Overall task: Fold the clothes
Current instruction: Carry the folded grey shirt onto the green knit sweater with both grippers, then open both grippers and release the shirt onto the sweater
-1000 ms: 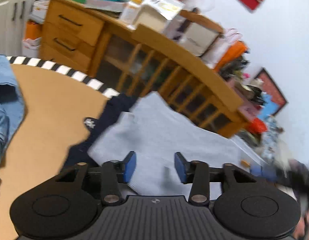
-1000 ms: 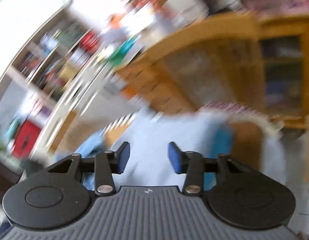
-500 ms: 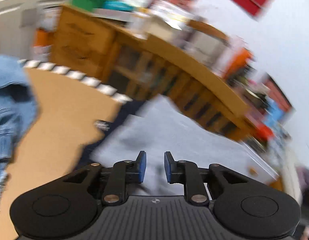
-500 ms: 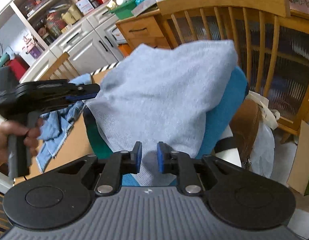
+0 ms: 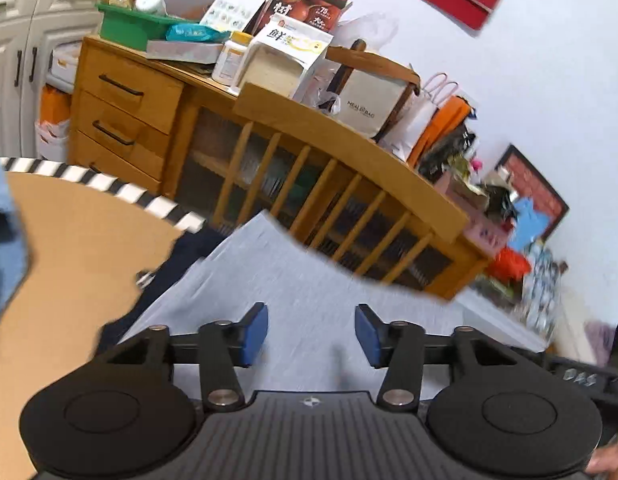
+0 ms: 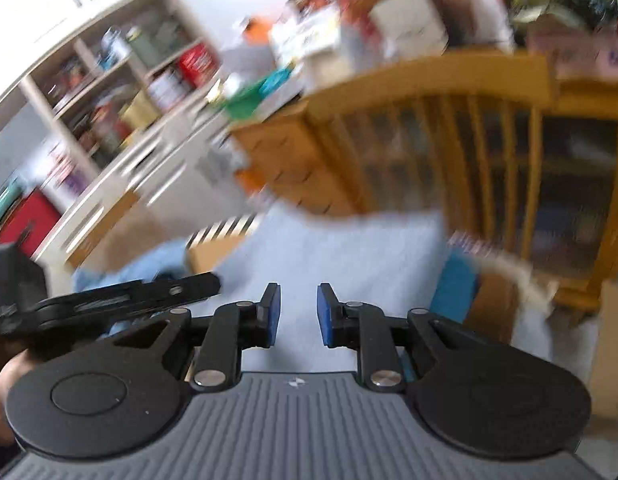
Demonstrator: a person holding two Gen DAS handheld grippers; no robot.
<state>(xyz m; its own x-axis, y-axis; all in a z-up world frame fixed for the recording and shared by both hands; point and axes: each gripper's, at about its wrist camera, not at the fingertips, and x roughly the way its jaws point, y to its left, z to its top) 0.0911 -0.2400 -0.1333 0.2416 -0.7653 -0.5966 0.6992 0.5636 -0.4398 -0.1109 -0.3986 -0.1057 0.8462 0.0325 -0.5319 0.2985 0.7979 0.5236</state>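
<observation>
A light grey-blue garment (image 5: 309,280) lies spread over the table edge, right in front of my left gripper (image 5: 311,334). Its jaws are opening and stand wide, the blue pads (image 5: 255,334) clear of the cloth. In the blurred right wrist view the same garment (image 6: 349,248) lies ahead of my right gripper (image 6: 297,316). Its jaws are opening with a narrow gap, and I see no cloth pinched between them. The left gripper (image 6: 129,300) shows there at the left, held by a hand (image 6: 5,392). A dark navy garment (image 5: 185,252) lies under the grey one.
Blue denim (image 5: 5,240) lies at the left on the tan table (image 5: 69,240) with its striped edge. A wooden chair back (image 5: 349,148) and a cluttered sideboard (image 5: 129,92) stand just beyond. A teal cloth (image 6: 455,284) peeks out at the right.
Both pairs of jaws closed to a narrow gap half a second ago; the left has since sprung wide. The grey garment, lifted high before the right camera then, now lies lower.
</observation>
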